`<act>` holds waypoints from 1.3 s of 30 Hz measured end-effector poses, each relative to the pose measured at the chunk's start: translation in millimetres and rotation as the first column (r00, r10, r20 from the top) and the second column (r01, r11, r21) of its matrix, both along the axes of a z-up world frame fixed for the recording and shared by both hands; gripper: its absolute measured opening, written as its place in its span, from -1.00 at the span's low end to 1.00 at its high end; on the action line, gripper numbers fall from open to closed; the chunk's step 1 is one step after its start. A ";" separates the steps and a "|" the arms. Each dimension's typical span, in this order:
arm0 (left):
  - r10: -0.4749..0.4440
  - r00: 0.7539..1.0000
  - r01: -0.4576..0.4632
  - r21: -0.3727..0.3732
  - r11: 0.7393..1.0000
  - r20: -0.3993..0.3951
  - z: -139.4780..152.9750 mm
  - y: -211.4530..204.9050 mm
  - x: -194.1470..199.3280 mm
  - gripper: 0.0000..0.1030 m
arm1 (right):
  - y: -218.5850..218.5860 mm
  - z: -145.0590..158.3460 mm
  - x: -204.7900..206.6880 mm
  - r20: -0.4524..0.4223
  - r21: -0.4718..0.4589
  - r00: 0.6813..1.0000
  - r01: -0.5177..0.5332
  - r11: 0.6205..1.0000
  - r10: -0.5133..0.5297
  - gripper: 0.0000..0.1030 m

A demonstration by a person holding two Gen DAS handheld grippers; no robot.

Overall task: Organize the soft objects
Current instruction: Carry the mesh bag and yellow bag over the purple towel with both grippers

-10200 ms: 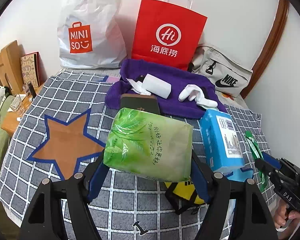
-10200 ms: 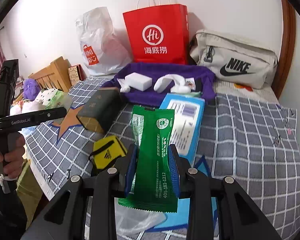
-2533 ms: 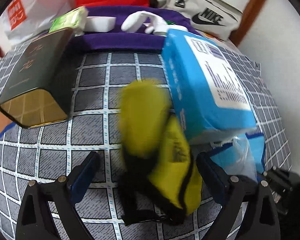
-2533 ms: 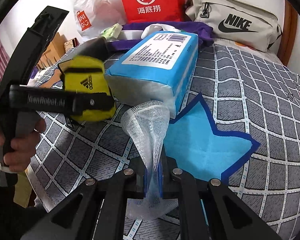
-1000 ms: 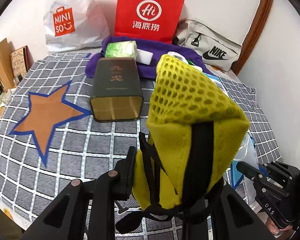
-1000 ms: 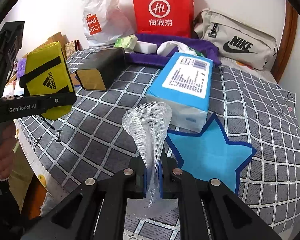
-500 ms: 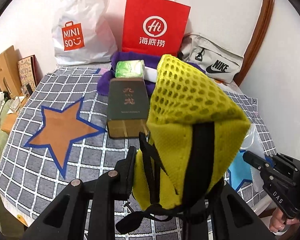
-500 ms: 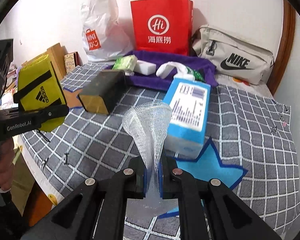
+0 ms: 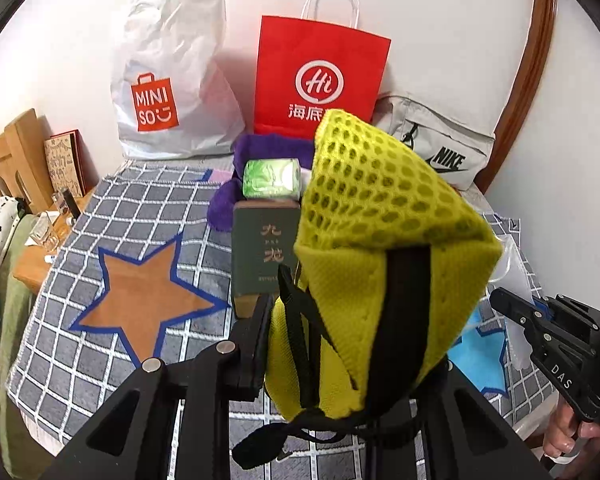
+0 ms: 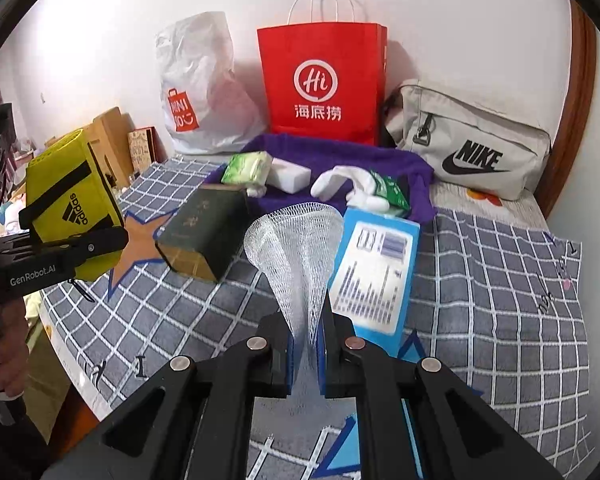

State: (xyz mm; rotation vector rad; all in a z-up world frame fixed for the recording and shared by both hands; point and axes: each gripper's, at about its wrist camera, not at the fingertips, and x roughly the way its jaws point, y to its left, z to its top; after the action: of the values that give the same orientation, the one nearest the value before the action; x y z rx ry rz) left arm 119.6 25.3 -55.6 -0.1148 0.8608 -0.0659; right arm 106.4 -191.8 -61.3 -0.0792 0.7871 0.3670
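Note:
My left gripper (image 9: 352,344) is shut on a yellow mesh Adidas pouch (image 9: 380,264) and holds it up above the bed; the pouch also shows at the left of the right wrist view (image 10: 70,204). My right gripper (image 10: 305,344) is shut on a white foam net sleeve (image 10: 296,248), held upright over the checked blanket (image 10: 500,300). A purple towel (image 10: 340,160) at the back carries a green tissue pack (image 10: 246,168), a white block (image 10: 288,174), white socks (image 10: 340,182) and a green packet (image 10: 392,190).
A dark green box (image 10: 204,232) and a blue tissue pack (image 10: 374,268) lie on the blanket in front of the towel. A red paper bag (image 10: 320,84), a white Miniso bag (image 10: 200,88) and a grey Nike bag (image 10: 468,144) stand against the wall. A wooden bedside table (image 9: 32,260) is at left.
Both grippers have pulled back and risen a little with their loads. The box, tissue pack and towel look farther away.

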 end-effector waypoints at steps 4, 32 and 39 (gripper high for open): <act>0.004 1.000 -0.004 0.006 1.000 0.011 8.0 0.9 8.4 -0.54 | 0.0 8.4 12.9 0.013 0.006 1.000 0.004 1.000 -0.004 -0.82; 0.013 1.000 -0.013 -0.006 1.000 0.004 26.6 2.8 82.0 -0.54 | 1.4 39.7 90.6 0.075 0.059 0.997 -0.002 0.998 -0.003 -0.82; 0.026 1.000 -0.026 -0.011 1.000 -0.011 22.3 6.8 103.9 -0.54 | 4.8 38.5 112.4 0.079 0.050 0.997 -0.002 0.999 -0.002 -0.82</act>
State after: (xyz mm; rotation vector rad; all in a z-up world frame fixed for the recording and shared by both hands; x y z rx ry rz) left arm 223.5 32.1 -33.3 -0.1368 0.8700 -0.0461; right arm 218.8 -186.9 -22.8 -0.0463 0.6993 0.3817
